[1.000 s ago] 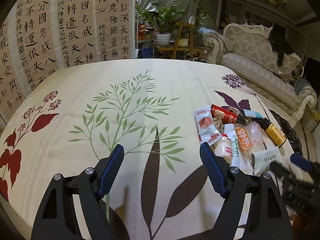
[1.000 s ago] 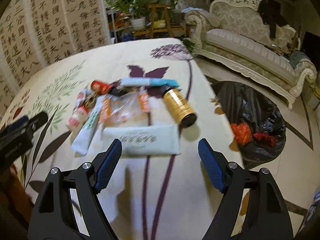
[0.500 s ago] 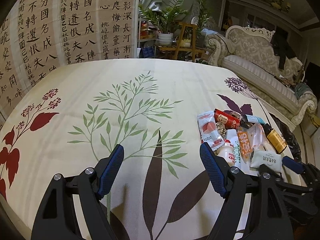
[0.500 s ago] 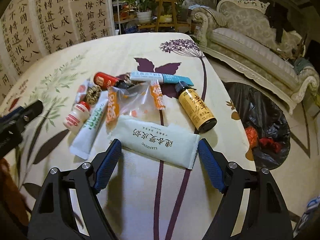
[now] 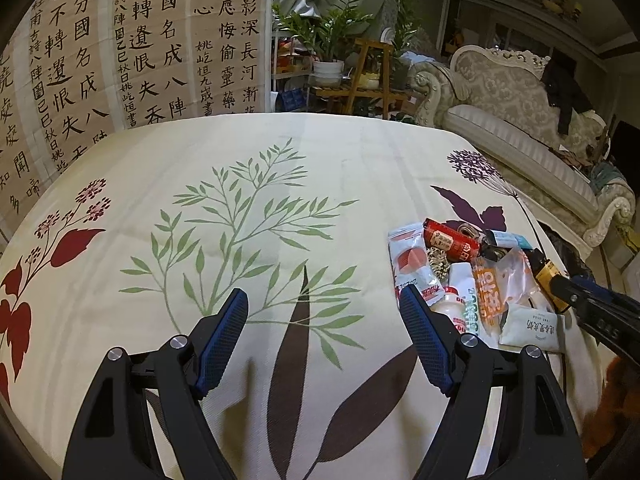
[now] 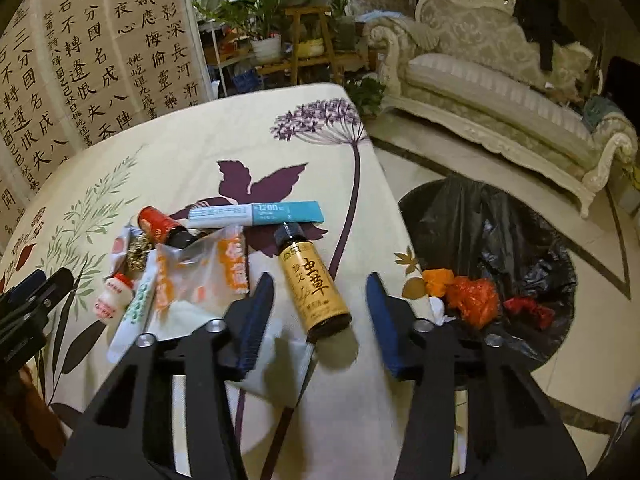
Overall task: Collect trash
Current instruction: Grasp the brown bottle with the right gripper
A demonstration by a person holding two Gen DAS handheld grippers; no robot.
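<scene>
Your right gripper [image 6: 318, 296] fingers are spread, straddling the brown bottle [image 6: 314, 284] near the bench's [image 6: 200, 164] right edge. Your left gripper [image 5: 322, 316] hovers released over bare tablecloth.

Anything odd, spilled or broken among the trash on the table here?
Nothing looks spilled or broken. The amber bottle lies on its side, cap on, between the open fingers of the right gripper. The wrappers and small bottles sit in one loose pile. The black trash bag on the floor already holds orange and red scraps.

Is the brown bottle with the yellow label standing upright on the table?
No, the brown bottle lies on its side on the table, between the right gripper's open fingers.
</scene>
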